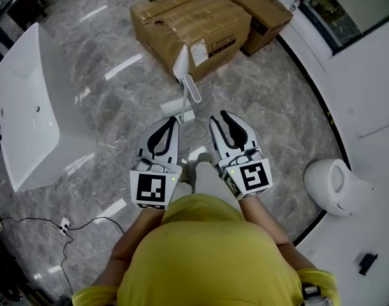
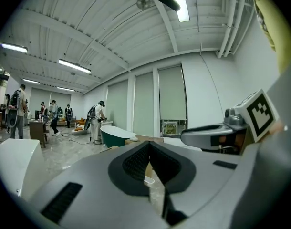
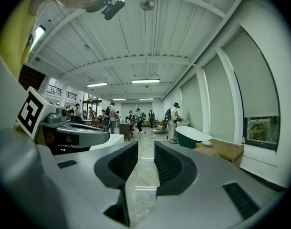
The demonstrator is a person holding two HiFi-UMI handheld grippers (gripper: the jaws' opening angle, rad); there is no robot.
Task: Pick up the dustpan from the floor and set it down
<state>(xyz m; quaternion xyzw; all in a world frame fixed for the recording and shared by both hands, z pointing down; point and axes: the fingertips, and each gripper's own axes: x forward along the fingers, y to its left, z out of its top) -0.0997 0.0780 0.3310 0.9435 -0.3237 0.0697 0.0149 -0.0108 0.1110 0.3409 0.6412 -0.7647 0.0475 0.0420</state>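
A yellow shirt [image 1: 213,254] fills the bottom of the head view. Beyond it, the left claw [image 1: 174,121] has its tips together and holds nothing. The right claw [image 1: 219,116] is slightly open, also empty. The dustpan [image 1: 185,75], white with a looped handle, sits on the grey marble floor [image 1: 118,94] just ahead of the left claw, against a cardboard box [image 1: 201,24].

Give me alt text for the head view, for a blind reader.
A person in yellow holds the left gripper shut and the right gripper open, both empty, over a marble floor. Ahead, a white dustpan sits by cardboard boxes, with a bathtub left and a toilet right.
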